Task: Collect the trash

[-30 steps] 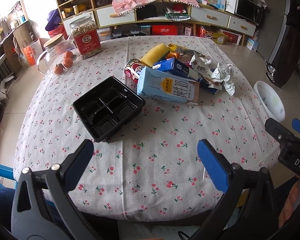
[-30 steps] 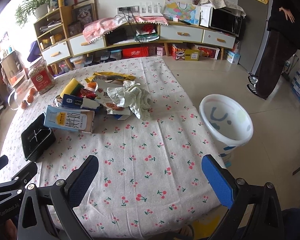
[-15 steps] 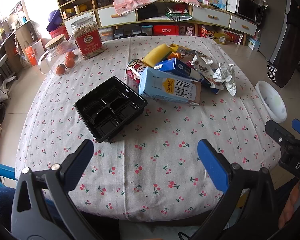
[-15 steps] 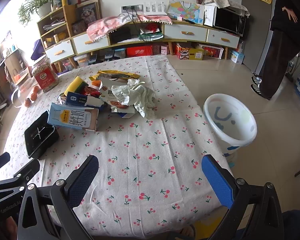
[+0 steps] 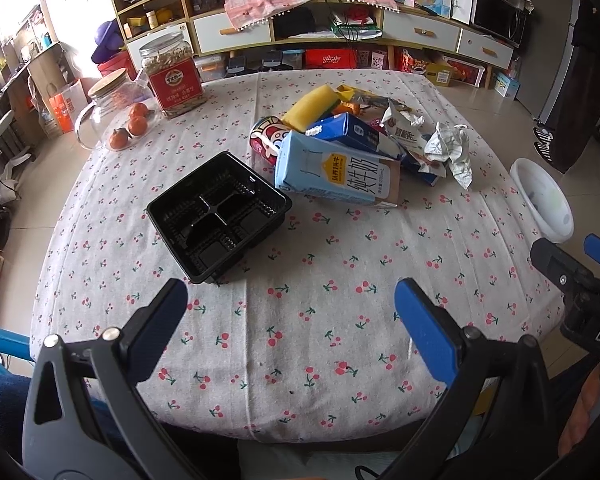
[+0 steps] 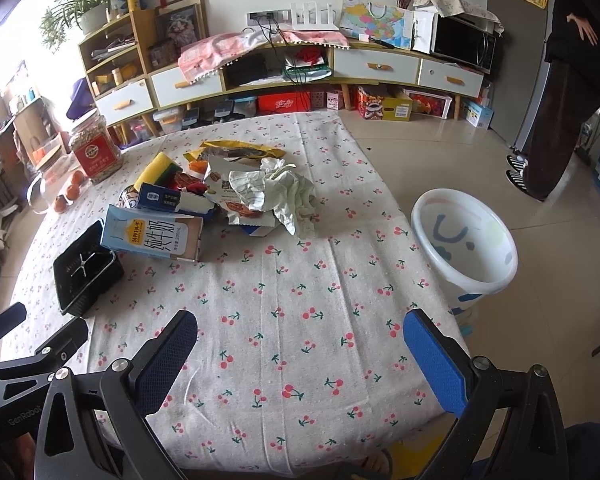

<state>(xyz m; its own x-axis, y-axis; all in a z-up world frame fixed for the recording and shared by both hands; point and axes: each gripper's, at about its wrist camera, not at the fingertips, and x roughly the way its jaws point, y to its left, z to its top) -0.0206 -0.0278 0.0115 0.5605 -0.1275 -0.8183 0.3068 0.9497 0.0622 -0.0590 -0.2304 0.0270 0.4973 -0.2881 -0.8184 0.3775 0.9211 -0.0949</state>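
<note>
Both wrist cameras sit low at the worktop's (image 5: 300,340) near edge, looking across it toward the far edge. The left view faces the near-left part; the right view, set further right, also takes in the right edge. Both share the milk carton (image 5: 334,176) (image 6: 152,236) mid-worktop.

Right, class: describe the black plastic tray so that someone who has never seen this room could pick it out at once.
Start at the table with the cherry-print cloth. Nearest the left gripper, apart from the heap of wrappers and cartons, sits the black plastic tray, with the pale blue milk carton just beyond its far corner. It is the only all-black item there: square, empty, and split by a cross into four compartments.
</note>
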